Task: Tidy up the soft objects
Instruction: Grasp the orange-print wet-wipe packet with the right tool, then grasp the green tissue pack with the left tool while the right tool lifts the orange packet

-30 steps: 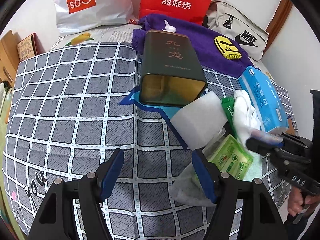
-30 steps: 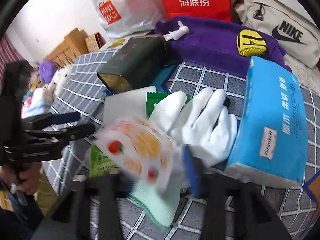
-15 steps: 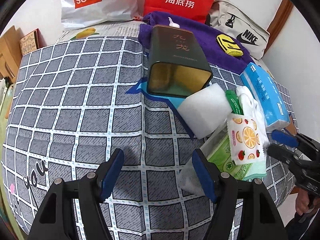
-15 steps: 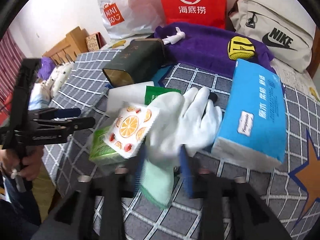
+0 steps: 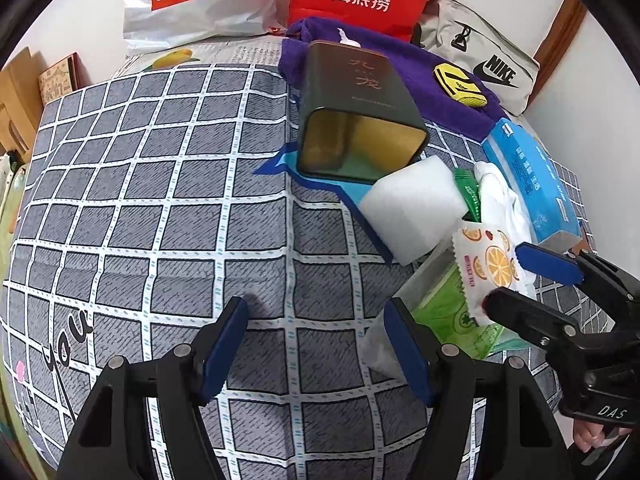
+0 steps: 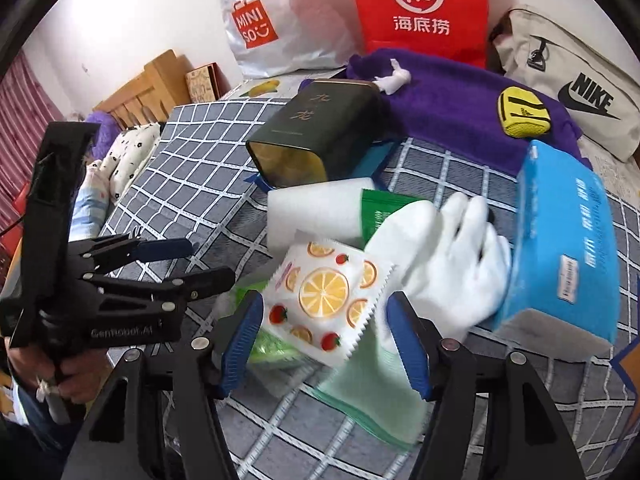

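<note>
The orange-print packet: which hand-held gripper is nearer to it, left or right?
Right. The right hand-held gripper has the orange-print packet between its opening jaws, pads not pressing. The left hand-held gripper hangs open over bare bedspread, beside the pile.

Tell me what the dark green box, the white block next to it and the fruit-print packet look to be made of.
Dark green box: probably metal tin, with a satin outside and a shiny golden inside at its open end.
White block: probably foam, with a matte, slightly translucent white surface and soft edges.
Fruit-print packet: thin printed plastic film or foil, apparently, judging by its glossy face and zigzag-cut sealed edges.
</note>
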`<state>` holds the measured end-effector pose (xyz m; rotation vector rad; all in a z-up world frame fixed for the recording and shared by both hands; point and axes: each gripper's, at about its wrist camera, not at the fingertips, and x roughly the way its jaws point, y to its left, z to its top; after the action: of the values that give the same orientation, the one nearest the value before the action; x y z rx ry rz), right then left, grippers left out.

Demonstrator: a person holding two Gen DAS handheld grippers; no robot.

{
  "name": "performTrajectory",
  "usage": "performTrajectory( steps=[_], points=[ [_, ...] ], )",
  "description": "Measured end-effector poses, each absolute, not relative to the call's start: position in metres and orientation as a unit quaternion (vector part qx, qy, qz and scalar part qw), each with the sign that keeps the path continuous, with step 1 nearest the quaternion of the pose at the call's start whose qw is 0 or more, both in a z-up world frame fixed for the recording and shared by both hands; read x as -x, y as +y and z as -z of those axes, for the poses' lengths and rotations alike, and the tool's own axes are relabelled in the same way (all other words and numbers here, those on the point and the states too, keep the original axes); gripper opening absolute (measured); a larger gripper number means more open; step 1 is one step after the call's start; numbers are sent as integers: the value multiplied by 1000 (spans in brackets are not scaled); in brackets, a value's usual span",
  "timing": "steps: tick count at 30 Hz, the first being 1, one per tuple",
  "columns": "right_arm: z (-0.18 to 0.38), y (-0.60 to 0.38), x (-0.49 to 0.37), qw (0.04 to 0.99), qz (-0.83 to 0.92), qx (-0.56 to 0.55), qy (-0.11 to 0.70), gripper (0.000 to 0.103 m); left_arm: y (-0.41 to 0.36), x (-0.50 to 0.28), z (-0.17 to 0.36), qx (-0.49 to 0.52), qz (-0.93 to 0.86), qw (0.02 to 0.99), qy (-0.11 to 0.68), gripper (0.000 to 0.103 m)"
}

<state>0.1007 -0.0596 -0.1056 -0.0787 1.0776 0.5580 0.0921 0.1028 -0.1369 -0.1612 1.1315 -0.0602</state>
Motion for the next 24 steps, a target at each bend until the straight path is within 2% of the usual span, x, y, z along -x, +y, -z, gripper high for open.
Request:
performTrajectory(
  steps=[3,10,16,24],
  points=[
    [107,-49,-103,821,-251,46,511,71,107,-92,140,79,26,839,538,69],
    [116,-26,-100,823,-232,101,508,71,111,-91,139,81,25,840,536,69],
    [112,-32,-93,831,-233,111,492,59,120,-87,139,94,23,841,532,69],
    [87,-52,-90,844,-237,79,474,58,115,-84,134,98,31,845,524,69]
  ],
)
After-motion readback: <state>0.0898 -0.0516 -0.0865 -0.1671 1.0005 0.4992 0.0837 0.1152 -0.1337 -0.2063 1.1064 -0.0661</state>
